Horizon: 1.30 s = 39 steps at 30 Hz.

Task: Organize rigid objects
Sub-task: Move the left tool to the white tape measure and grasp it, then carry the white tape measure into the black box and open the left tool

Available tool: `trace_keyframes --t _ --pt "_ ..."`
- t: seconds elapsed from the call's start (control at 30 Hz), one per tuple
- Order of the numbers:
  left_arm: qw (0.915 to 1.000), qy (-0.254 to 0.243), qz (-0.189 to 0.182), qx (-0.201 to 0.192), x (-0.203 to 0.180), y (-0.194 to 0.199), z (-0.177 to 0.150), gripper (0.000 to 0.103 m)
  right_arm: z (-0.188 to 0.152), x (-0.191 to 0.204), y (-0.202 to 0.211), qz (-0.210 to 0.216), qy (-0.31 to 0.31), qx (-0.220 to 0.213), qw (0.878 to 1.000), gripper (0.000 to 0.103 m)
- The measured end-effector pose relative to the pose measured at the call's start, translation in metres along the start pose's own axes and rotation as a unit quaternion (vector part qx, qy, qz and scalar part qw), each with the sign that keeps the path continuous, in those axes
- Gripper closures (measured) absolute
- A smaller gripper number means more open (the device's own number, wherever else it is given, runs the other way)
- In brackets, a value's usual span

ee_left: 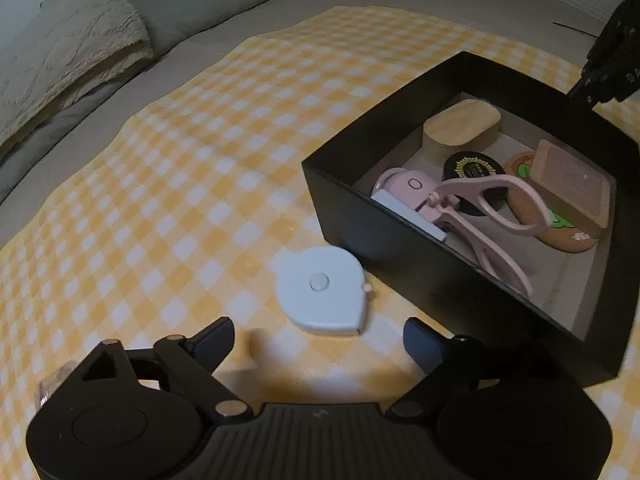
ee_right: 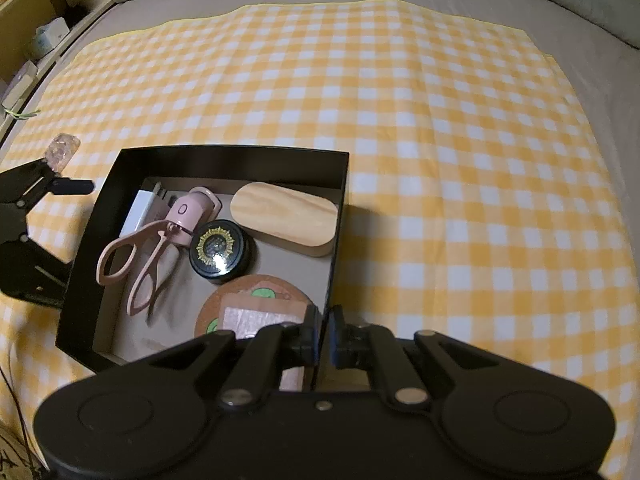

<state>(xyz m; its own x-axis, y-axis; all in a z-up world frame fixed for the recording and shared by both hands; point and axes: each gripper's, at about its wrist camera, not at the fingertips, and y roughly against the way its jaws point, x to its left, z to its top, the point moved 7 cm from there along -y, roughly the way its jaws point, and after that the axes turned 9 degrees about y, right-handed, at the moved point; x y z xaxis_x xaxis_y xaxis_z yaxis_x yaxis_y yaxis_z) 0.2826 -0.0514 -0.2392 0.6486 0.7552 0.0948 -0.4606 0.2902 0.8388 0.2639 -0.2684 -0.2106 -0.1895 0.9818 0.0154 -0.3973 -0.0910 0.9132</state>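
Observation:
A white round tape measure [ee_left: 322, 292] lies on the yellow checked cloth [ee_left: 180, 184], just left of the black box [ee_left: 360, 216]. My left gripper [ee_left: 318, 338] stands open right behind it, its fingers wide apart and off it. The box [ee_right: 240, 160] holds a wooden oval case [ee_right: 284, 216], a black round tin [ee_right: 218, 250], a pink eyelash curler [ee_right: 136, 256], a pink device [ee_right: 188, 210], a white plug [ee_right: 140, 208] and a cork coaster [ee_right: 256, 288]. My right gripper [ee_right: 324, 334] is shut on the box's right wall.
A small clear trinket [ee_right: 62, 152] lies on the cloth left of the box, beside the left gripper. A folded beige blanket [ee_left: 68, 68] rests on the grey bedding beyond the cloth. Shelves [ee_right: 36, 40] stand at the far left of the bed.

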Motion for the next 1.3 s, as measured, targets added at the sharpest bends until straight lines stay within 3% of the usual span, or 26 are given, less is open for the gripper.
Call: trace_keyframes --t 0.1,0.2,0.27,0.3,0.53,0.83,1.3 --pt "0.9999 -0.010 0.001 -0.008 0.002 -0.005 0.005 0.018 0.000 -0.008 0.003 0.004 -0.001 0.000 1.000 0.097" --pt "0.9998 0.001 0.000 -0.020 0.007 -0.009 0.009 0.031 0.000 -0.013 0.004 0.007 -0.002 0.000 1.000 0.097" --pt "0.9996 0.013 -0.002 -0.025 0.009 -0.011 0.012 0.047 0.000 -0.013 0.004 0.007 -0.003 0.001 1.000 0.097" --pt "0.9995 0.014 -0.006 -0.028 0.009 -0.011 0.014 0.049 0.001 -0.013 0.004 0.007 -0.002 0.001 1.000 0.097" --pt "0.9993 0.015 -0.017 -0.030 0.007 -0.012 0.015 0.049 0.000 -0.012 0.004 0.006 -0.001 0.001 1.000 0.097" --pt "0.9956 0.077 0.053 0.000 0.047 -0.003 -0.003 0.049 0.001 -0.008 0.001 0.002 0.002 0.002 1.000 0.097" --pt "0.9868 0.156 0.045 0.009 0.053 -0.005 0.006 0.046 0.001 0.004 -0.002 -0.005 0.007 0.003 1.000 0.097"
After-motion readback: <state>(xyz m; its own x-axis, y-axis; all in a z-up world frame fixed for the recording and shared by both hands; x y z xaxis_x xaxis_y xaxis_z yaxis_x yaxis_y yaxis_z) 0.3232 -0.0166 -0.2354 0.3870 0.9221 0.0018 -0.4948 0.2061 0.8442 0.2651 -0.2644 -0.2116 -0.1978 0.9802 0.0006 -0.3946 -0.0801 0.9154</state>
